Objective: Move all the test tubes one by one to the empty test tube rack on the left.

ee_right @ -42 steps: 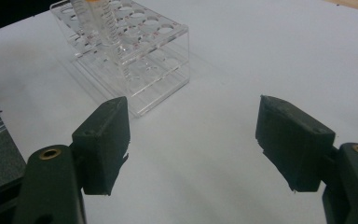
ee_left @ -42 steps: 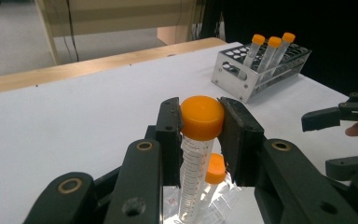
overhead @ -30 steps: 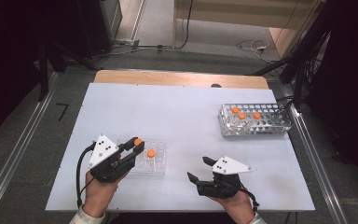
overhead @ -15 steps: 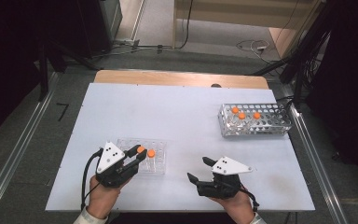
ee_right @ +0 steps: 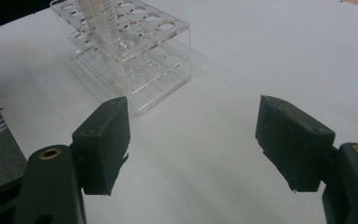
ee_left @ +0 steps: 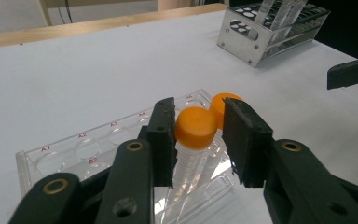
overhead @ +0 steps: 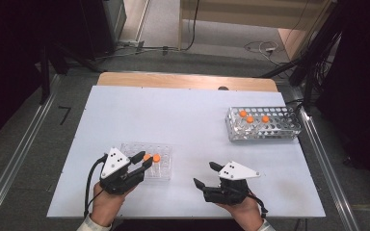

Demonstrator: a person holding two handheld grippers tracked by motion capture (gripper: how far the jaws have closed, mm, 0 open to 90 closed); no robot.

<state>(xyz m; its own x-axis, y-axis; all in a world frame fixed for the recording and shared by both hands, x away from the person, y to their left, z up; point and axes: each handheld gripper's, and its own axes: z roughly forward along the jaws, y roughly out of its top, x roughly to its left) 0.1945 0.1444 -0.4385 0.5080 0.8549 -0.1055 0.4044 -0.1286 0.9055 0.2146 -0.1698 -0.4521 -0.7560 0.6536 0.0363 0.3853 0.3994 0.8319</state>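
Observation:
A clear plastic rack (overhead: 131, 149) lies at the table's front left with two orange-capped tubes (overhead: 152, 157) standing side by side in it. My left gripper (overhead: 144, 160) reaches over the rack from the left. In the left gripper view the nearer tube's cap (ee_left: 196, 127) sits between the jaws of the left gripper (ee_left: 198, 140). Those jaws have just been opening; the left pad grazes the cap and a thin gap shows at the right pad. My right gripper (overhead: 205, 174) rests at the front middle, wide open (ee_right: 191, 140) with nothing between its jaws, facing the clear rack (ee_right: 144, 60).
A metal tube rack (overhead: 265, 134) stands at the far right of the white table (overhead: 173, 110) and holds three orange-capped tubes (overhead: 249, 118) at its left end. A wooden strip (overhead: 183, 81) runs along the back edge. Floor rails flank the table.
The left gripper has drawn back toward the person and lowered. The tube it carried now stands in the clear rack beside the other one, and the jaws have parted slightly. The right gripper is unmoved.

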